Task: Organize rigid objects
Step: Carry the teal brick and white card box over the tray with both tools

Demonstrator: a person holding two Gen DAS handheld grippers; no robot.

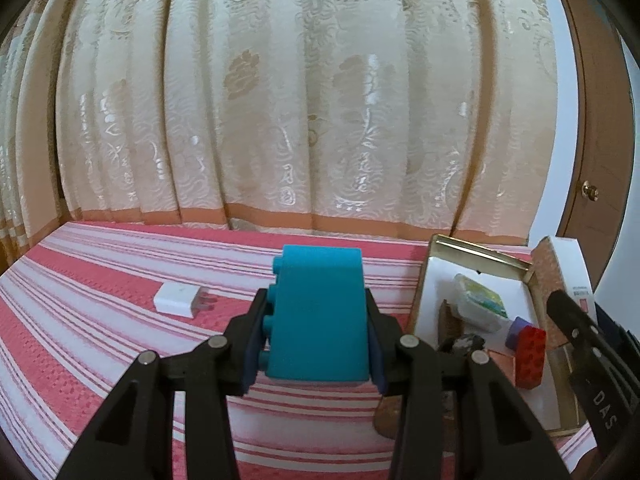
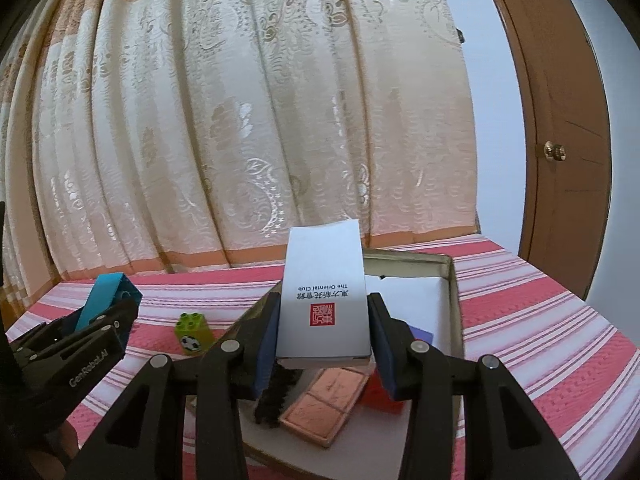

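Left gripper [image 1: 316, 344] holds a block [image 1: 320, 320] above the bedspread [image 1: 100, 320], left of the tray [image 1: 480, 250]. Charger [image 1: 178, 300] lies on the bedspread, further left. In the tray: a packet [image 1: 480, 300], a studded brick [image 1: 530, 356], a tile [image 2: 324, 408] (near end). Right gripper [image 2: 324, 340] holds a box [image 2: 324, 300] over the tray. A small brick [image 2: 191, 334] sits on the bedspread between the grippers. Curtain [image 1: 300, 100] hangs behind, door [image 2: 560, 140] at right.

Both hand-held grippers [image 1: 316, 320] [image 2: 322, 332] clamped, level-ish.
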